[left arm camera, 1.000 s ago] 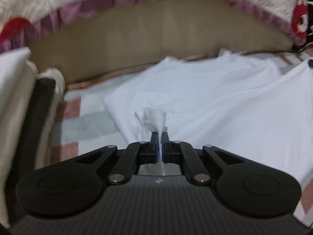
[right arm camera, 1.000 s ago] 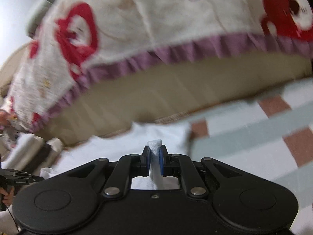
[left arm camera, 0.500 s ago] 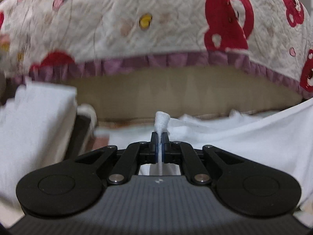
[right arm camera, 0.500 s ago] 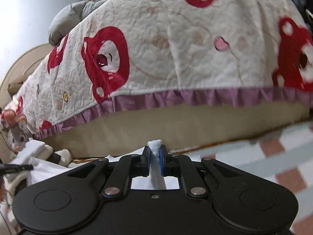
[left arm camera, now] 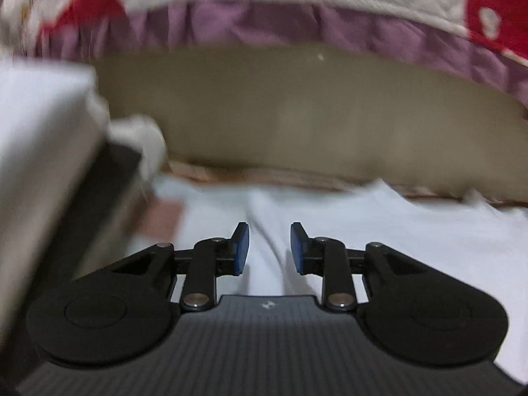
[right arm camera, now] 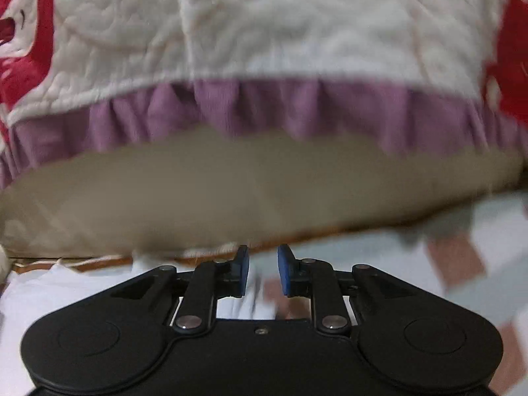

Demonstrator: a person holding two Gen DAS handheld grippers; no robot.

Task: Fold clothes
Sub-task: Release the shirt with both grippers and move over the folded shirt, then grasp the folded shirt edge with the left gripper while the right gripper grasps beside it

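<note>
Your left gripper (left arm camera: pixel 269 247) has just been opening, its fingers apart with nothing pinched, and the white garment (left arm camera: pixel 379 231) lies flat beneath them on the checked mat (right arm camera: pixel 455 264). Your right gripper (right arm camera: pixel 262 270) has opened too, empty, over the garment's edge. Beyond hangs the quilt (right arm camera: pixel 280 33).

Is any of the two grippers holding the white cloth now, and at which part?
Nothing is held. The left gripper and right gripper have just opened their jaws; the white cloth lies below, released.
</note>
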